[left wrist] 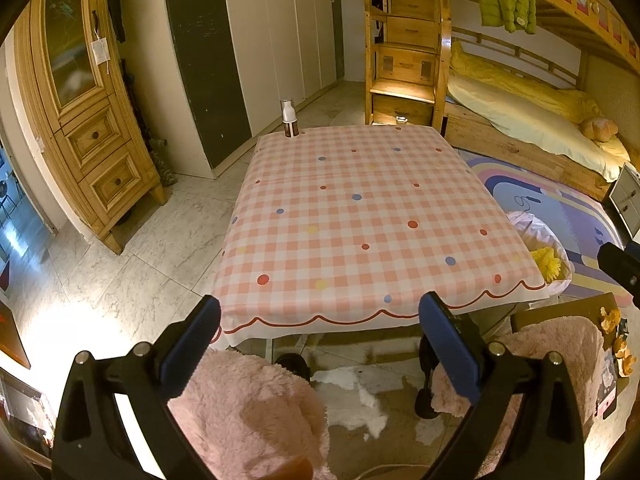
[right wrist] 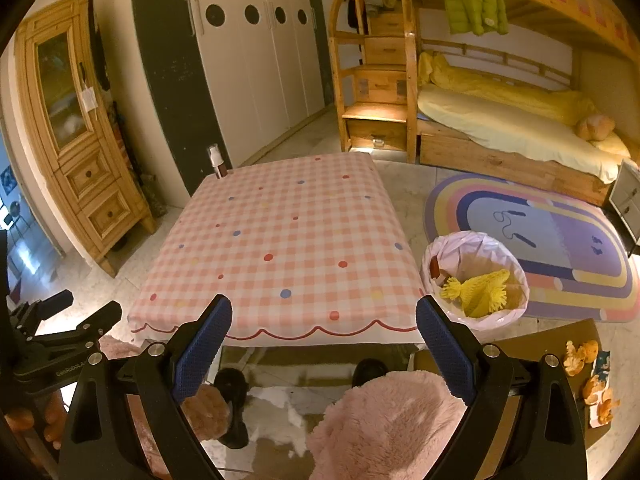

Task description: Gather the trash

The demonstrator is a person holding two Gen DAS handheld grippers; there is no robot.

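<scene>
A trash bin (right wrist: 476, 280) lined with a pale pink bag stands on the floor to the right of the table; it holds a yellow knitted item (right wrist: 480, 292) and a small brown thing. It shows partly in the left wrist view (left wrist: 548, 256). Orange peels (right wrist: 592, 376) lie on a brown surface at the right, also in the left wrist view (left wrist: 616, 336). A small spray bottle (left wrist: 289, 118) stands at the table's far left corner, also in the right wrist view (right wrist: 217, 162). My left gripper (left wrist: 320, 344) and right gripper (right wrist: 324, 344) are open and empty, held before the table's near edge.
The table (left wrist: 360, 216) has a pink checked cloth with dots. A wooden cabinet (left wrist: 80, 112) stands at the left, white wardrobes (left wrist: 280, 32) behind, a bunk bed (left wrist: 520, 112) at the right. A rainbow rug (right wrist: 552, 240) lies beyond the bin. Pink fluffy slippers (right wrist: 384, 428) are below.
</scene>
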